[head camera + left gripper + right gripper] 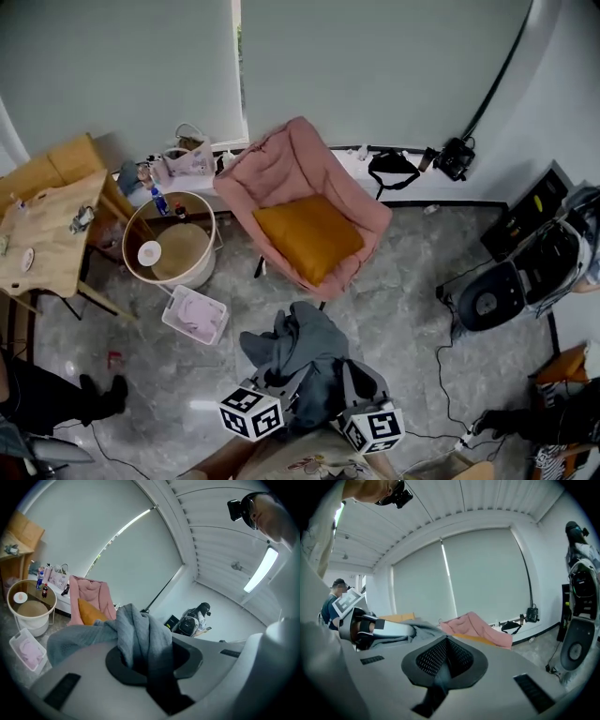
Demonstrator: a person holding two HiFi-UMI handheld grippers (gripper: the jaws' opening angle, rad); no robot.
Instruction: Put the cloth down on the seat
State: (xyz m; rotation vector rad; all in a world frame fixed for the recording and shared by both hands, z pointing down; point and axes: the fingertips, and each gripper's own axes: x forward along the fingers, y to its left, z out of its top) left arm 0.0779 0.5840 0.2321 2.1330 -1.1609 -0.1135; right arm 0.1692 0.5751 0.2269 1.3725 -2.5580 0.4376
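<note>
A grey-blue cloth (pixel 302 349) hangs bunched between both grippers, low in the head view, above the floor in front of the pink armchair (pixel 281 164). An orange cushion (pixel 307 234) lies on the chair's seat. My left gripper (pixel 283 380) is shut on a thick fold of the cloth (pixel 140 634), which spills over its jaws. My right gripper (pixel 352 382) is shut on a thin edge of the cloth (pixel 440 679). In the left gripper view the chair (pixel 91 591) stands ahead to the left. The right gripper view shows the chair (pixel 480 626) just past the jaws.
A round white basket table (pixel 178 246) and a white bin (pixel 195 314) stand left of the chair, with a wooden table (pixel 52 225) further left. Black equipment (pixel 487 300) and floor cables (pixel 448 384) lie to the right. A person's legs (pixel 94 398) are at lower left.
</note>
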